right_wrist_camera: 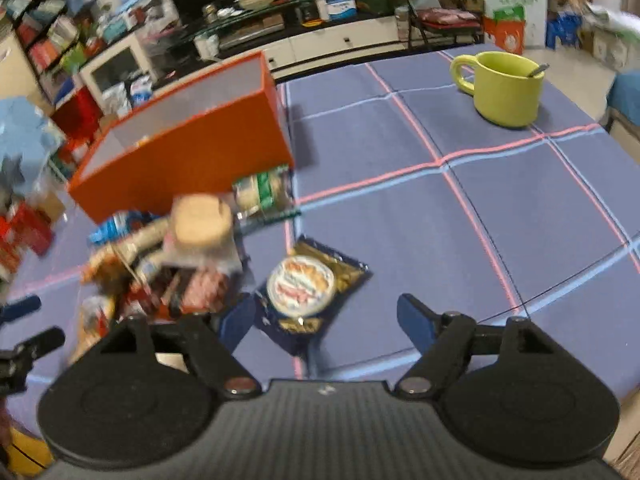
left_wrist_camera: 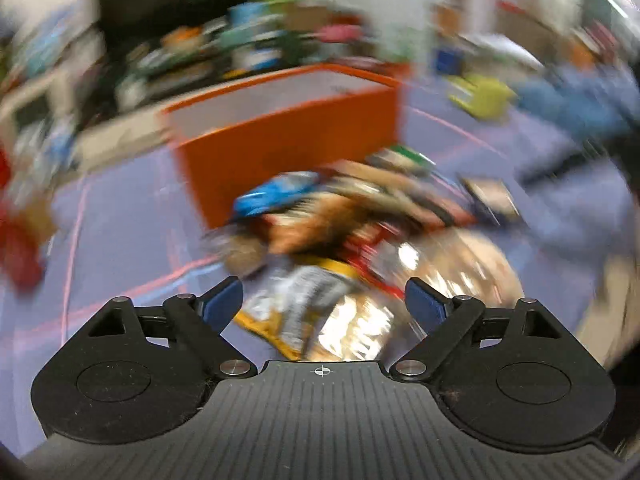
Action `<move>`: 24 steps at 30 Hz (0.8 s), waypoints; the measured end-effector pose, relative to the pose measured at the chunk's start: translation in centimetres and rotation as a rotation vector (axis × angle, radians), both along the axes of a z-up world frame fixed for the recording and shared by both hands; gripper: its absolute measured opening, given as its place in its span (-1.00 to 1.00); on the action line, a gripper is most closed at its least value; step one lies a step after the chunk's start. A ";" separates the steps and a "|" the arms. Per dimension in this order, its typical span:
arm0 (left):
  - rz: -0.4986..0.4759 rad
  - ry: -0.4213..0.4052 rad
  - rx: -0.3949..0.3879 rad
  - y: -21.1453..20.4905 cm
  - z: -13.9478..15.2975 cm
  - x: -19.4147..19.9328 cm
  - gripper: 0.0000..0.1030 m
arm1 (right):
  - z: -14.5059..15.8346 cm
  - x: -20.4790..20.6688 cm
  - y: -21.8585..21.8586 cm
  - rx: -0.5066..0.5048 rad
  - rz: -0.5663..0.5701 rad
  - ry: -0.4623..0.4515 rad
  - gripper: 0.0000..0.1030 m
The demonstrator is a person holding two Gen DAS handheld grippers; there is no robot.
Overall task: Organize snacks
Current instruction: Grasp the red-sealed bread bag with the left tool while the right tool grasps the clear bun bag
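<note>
An open orange box (right_wrist_camera: 188, 160) stands on the blue checked tablecloth (right_wrist_camera: 500, 216), with a heap of snack packets (right_wrist_camera: 180, 264) in front of it. A dark blue and gold packet (right_wrist_camera: 304, 288) with a round picture lies flat just beyond my right gripper (right_wrist_camera: 326, 314), which is open and empty. The left wrist view is badly blurred. In it the orange box (left_wrist_camera: 288, 136) sits behind the snack heap (left_wrist_camera: 340, 220). My left gripper (left_wrist_camera: 324, 300) is open above a shiny foil packet (left_wrist_camera: 360, 324), its pads apart from it.
A yellow-green mug (right_wrist_camera: 504, 88) with a spoon stands at the far right of the table. A green-labelled packet (right_wrist_camera: 264, 192) leans against the box. Cluttered shelves and a low cabinet (right_wrist_camera: 320, 40) lie beyond the table. A blue sleeve (left_wrist_camera: 580, 108) shows at right.
</note>
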State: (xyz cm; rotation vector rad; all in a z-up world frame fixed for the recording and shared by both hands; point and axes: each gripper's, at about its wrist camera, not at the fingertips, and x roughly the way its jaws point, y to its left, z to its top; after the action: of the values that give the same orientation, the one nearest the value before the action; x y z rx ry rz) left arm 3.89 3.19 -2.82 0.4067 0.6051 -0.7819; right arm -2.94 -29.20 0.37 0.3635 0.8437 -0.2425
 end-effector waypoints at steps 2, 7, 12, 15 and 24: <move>-0.078 -0.022 0.084 -0.9 -1.2 -0.4 0.26 | -0.6 0.2 -0.1 -0.009 -0.003 0.004 0.54; -0.098 0.044 0.126 -1.9 -3.5 0.7 0.08 | -1.2 0.7 0.1 0.025 -0.005 -0.002 0.54; -0.135 0.069 0.102 -1.8 -3.8 0.5 0.12 | 0.9 1.7 5.9 -0.150 0.492 -0.166 0.75; -0.161 0.075 0.101 -1.7 -3.6 -0.1 0.12 | 1.0 2.4 8.5 -0.195 0.773 -0.207 0.74; -0.165 0.088 0.101 -2.2 -3.5 0.0 -0.01 | -1.0 5.2 12.8 -0.345 1.269 -0.024 0.58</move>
State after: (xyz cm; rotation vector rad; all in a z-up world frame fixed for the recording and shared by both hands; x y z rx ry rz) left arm 3.90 0.97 -6.30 0.5215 0.7012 -0.9332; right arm 2.24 -16.40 -0.63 -0.5187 0.8477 0.7898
